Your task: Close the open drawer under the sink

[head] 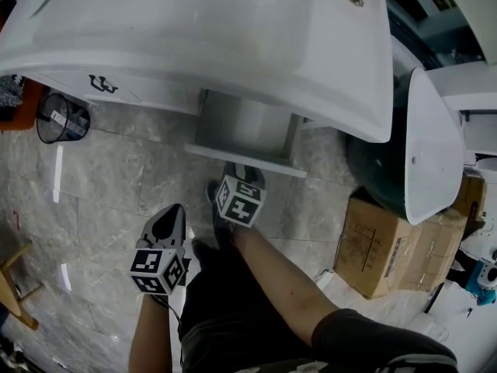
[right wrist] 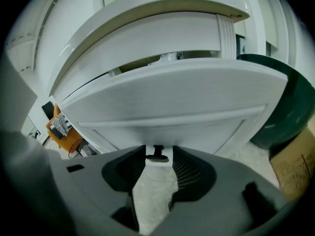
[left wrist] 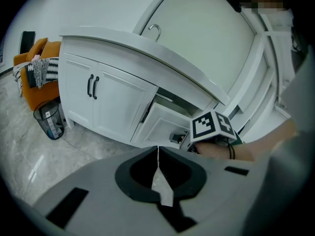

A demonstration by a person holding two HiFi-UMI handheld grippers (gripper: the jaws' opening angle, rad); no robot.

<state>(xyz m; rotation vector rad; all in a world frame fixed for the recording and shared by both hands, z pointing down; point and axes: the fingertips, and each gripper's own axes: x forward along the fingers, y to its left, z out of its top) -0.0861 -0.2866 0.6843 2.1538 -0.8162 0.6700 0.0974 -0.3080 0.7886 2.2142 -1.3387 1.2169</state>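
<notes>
Drawer [right wrist: 167, 97] handle [right wrist: 158, 155] between the tips of the right gripper's [right wrist: 159, 148] spread fingers [right wrist: 189, 168]

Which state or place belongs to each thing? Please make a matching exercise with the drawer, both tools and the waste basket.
Things:
1. drawer
2. left tool
3. right tool
4. wire waste basket

States or places:
A. jaws together, nothing between them
B. standing on the floor
C. pulled out under the sink
D. jaws apart, facing the drawer handle

Pairs: 1-C, 2-A, 3-D, 4-B
</notes>
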